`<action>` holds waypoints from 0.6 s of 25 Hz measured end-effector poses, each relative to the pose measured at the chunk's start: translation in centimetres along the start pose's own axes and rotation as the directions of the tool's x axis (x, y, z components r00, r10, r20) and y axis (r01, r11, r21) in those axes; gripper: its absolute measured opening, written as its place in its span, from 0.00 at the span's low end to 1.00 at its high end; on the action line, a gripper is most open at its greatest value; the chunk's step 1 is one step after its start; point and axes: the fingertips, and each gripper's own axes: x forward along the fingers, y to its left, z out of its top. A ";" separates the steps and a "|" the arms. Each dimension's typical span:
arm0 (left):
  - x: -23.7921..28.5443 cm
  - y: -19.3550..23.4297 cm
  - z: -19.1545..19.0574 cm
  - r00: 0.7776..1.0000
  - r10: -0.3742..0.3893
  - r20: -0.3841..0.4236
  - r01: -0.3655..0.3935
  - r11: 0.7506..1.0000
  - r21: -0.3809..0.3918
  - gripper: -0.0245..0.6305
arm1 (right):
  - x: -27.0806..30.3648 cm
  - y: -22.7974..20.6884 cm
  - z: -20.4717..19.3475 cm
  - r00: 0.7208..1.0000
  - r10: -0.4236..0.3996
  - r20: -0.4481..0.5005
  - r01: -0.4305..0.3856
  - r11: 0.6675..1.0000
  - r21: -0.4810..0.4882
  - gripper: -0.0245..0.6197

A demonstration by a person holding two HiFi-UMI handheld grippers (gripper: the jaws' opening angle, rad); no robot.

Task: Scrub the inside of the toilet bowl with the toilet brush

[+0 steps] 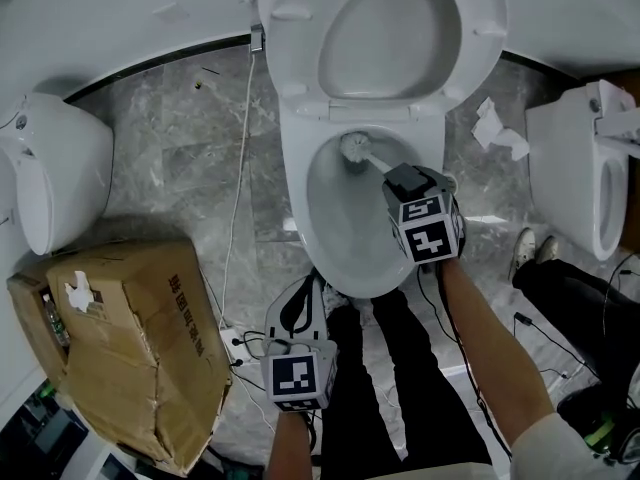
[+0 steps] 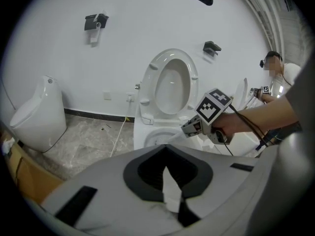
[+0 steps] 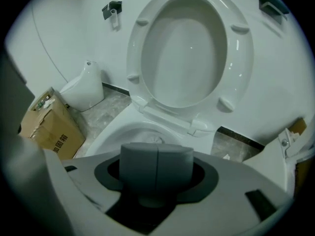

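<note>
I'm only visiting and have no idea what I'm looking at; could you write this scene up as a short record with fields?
Setting: grey stone floor, white wall
Toilet: seat raised, bowl open
Toilet brush: head inside the bowl, at its far end
Right tool: closed on the brush's handle, above the bowl
Left tool: low by the person's legs, away from the toilet
Nearby: cardboard box to the left, crumpled paper on the floor to the right

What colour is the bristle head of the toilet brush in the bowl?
White, on the white long-handled toilet brush; clearest in the head view.
</note>
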 end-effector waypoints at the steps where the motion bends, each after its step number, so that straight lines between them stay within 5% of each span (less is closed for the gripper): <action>1: -0.1 0.2 0.0 1.000 0.005 0.002 -0.005 1.000 -0.006 0.08 | 0.0 -0.8 -0.6 1.000 -0.014 -0.014 0.014 1.000 0.003 0.45; 7: 0.2 -0.1 0.2 1.000 0.006 0.014 -0.006 1.000 -0.010 0.08 | -0.8 -3.8 -5.2 0.994 -0.038 -0.103 0.042 0.998 0.038 0.45; 15: 0.3 -0.1 0.0 1.000 0.012 0.025 -0.011 0.999 -0.043 0.08 | -2.0 -1.2 -11.3 0.979 0.007 -0.206 -0.015 0.999 -0.040 0.45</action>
